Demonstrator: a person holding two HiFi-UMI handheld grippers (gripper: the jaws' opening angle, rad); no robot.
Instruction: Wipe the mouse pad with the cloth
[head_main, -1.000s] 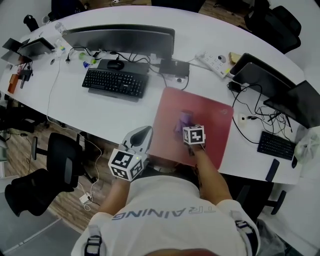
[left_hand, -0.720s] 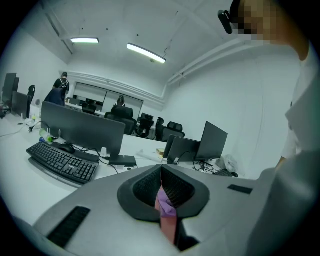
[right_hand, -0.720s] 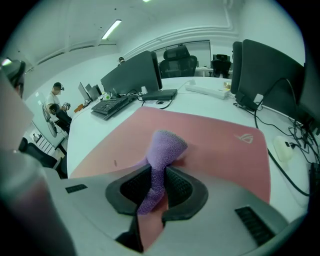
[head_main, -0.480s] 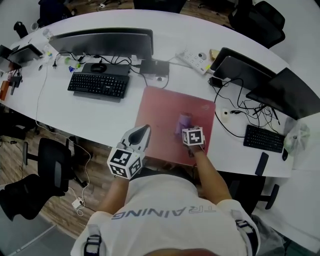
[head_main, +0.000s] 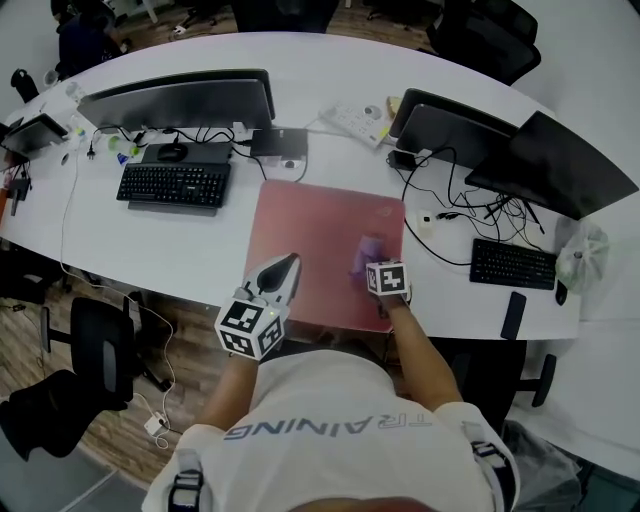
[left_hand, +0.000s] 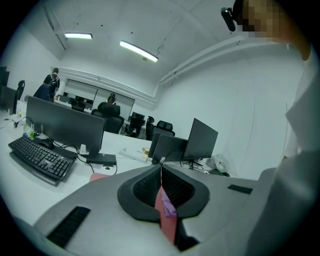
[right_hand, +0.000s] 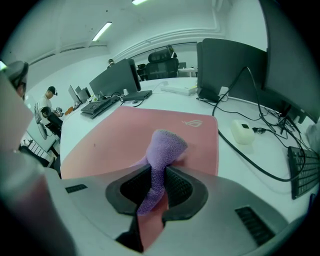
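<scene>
On the mouse pad (head_main: 310, 240), right gripper (head_main: 373, 264) has dragged cloth (head_main: 365, 250) rightward.

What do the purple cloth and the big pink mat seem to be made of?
The cloth looks like microfibre or terry: nubbly, matte purple, bunching softly where the right gripper pinches it. The mouse pad seems fabric-topped: flat, matte pink, no glare, a faint logo near its far edge. Its backing is hidden.

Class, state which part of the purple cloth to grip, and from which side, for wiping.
The purple cloth's gathered near end, from the desk's front edge, as the right hand-held gripper holds it: narrow there, the rest free over the pink mouse pad.
</scene>
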